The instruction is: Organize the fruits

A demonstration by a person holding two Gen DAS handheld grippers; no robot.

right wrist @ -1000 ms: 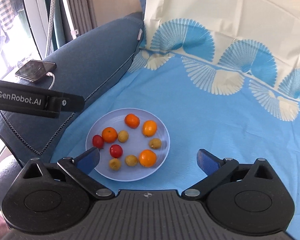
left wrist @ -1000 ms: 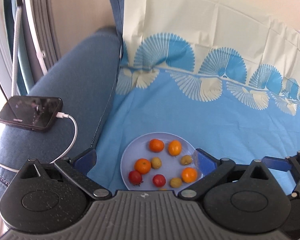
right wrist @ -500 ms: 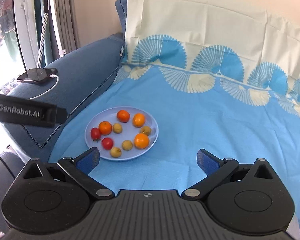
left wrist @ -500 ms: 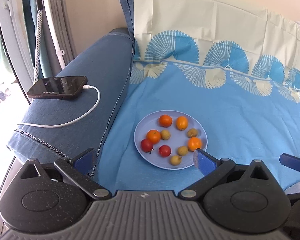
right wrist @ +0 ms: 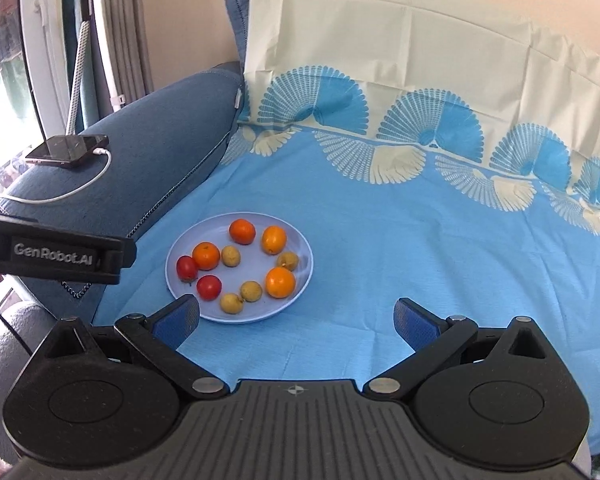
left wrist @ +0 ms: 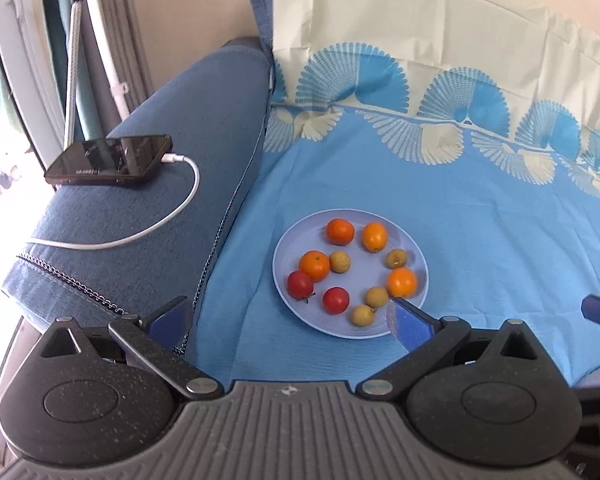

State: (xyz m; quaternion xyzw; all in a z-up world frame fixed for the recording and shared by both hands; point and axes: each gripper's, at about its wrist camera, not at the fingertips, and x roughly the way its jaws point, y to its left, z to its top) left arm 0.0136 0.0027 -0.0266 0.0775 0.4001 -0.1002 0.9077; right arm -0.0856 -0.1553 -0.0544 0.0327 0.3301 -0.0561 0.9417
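A pale blue plate [left wrist: 284, 256] [right wrist: 304, 252] lies on the blue sheet, bearing several oranges [left wrist: 314, 265] [right wrist: 280, 282], two red tomatoes [left wrist: 335, 300] [right wrist: 209, 287] and several small yellow-brown fruits [left wrist: 340, 261] [right wrist: 231, 256]. My left gripper [left wrist: 288, 322] is open and empty, just short of the plate's near rim. My right gripper [right wrist: 296, 318] is open and empty too, hovering over the sheet at the plate's near right. The left gripper's body [right wrist: 52, 254] crosses the left edge of the right wrist view.
A black phone [left wrist: 108, 160] [right wrist: 68, 150] on a white charging cable [left wrist: 140, 228] rests on the blue sofa arm [left wrist: 160, 184] left of the plate. A cream and blue patterned cloth [left wrist: 440, 64] covers the backrest. A window and curtain stand at far left.
Both grippers have drawn back and up from the plate, so it looks smaller and farther. The fruits have not moved. Both stay open.
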